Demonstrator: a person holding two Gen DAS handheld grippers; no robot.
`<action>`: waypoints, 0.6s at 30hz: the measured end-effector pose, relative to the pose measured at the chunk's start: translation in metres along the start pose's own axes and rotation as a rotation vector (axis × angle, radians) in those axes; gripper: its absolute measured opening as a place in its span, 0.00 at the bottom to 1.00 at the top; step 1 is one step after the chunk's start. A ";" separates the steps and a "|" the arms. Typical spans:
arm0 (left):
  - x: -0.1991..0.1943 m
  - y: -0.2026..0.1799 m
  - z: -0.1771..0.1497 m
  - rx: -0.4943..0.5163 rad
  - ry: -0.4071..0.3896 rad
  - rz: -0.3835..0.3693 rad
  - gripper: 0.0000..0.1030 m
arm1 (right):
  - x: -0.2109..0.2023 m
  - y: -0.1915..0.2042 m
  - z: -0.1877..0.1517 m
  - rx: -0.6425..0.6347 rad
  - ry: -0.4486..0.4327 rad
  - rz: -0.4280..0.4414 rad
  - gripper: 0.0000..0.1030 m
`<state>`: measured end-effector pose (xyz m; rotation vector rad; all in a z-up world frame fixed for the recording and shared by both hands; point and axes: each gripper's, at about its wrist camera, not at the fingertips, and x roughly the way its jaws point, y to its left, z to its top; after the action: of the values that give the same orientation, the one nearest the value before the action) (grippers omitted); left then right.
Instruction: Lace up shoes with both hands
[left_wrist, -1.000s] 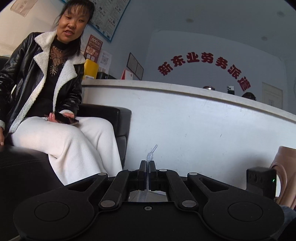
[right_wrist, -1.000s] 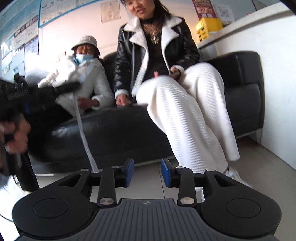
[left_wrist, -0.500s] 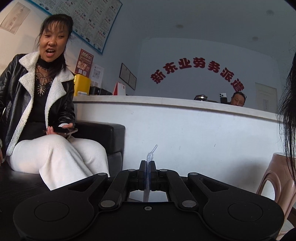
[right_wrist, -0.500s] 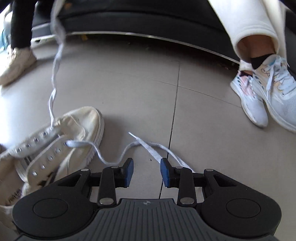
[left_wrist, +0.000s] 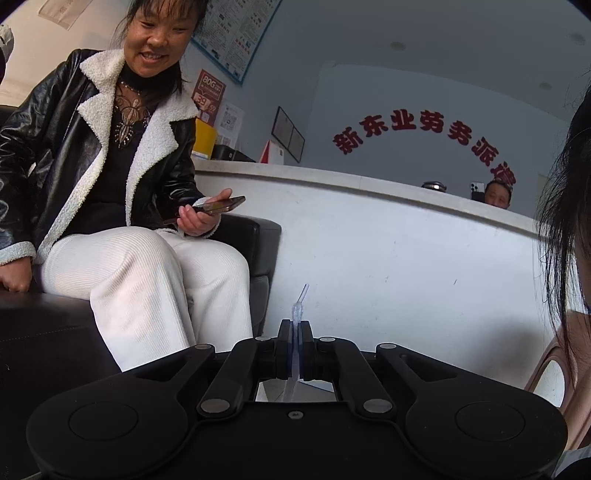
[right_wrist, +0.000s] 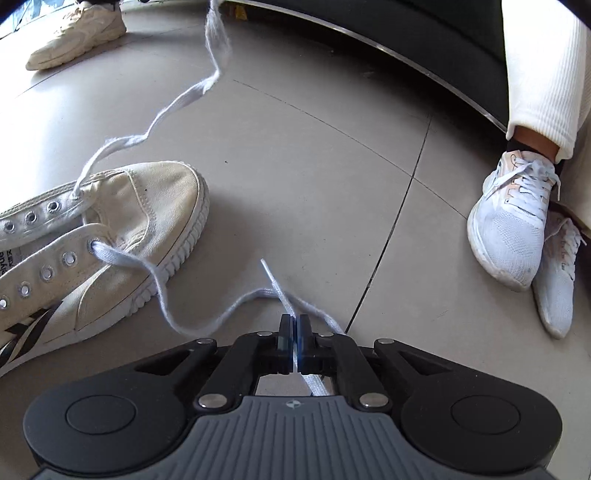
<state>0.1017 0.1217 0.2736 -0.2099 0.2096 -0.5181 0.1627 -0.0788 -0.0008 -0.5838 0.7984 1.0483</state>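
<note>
A cream canvas shoe (right_wrist: 122, 236) lies on the tiled floor at the left of the right wrist view, toe toward the middle, its metal eyelets mostly bare. A pale blue-white lace (right_wrist: 207, 317) runs through its frontmost eyelets. One end trails across the floor to my right gripper (right_wrist: 294, 325), which is shut on it near the tip. The other end climbs out of the top of that view (right_wrist: 218, 40). My left gripper (left_wrist: 294, 328), held about level high above the floor, is shut on that lace end (left_wrist: 298, 314); its clear plastic tip pokes out above the fingers.
A seated person in white trousers and white sneakers (right_wrist: 513, 225) is at the right, on a black sofa (right_wrist: 424, 40). Another beige sneaker (right_wrist: 77, 40) stands at the far left. A white counter (left_wrist: 388, 236) and a pink chair (left_wrist: 554, 373) lie ahead of the left gripper.
My right gripper swung down from facing the sofa to the floor, then shut on the lace end lying there. My left gripper kept its grip on the other end and barely shifted.
</note>
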 end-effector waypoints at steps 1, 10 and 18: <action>0.000 0.002 -0.003 -0.004 0.010 0.001 0.00 | -0.008 -0.003 0.000 0.017 -0.034 -0.026 0.02; 0.008 0.004 0.006 -0.012 0.006 -0.044 0.00 | -0.165 -0.100 0.049 0.404 -0.533 -0.137 0.02; 0.001 -0.008 0.029 0.007 -0.031 -0.060 0.00 | -0.285 -0.152 0.126 0.455 -0.870 -0.118 0.02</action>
<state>0.1058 0.1183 0.3029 -0.2180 0.1719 -0.5751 0.2609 -0.1940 0.3113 0.2244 0.2027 0.8525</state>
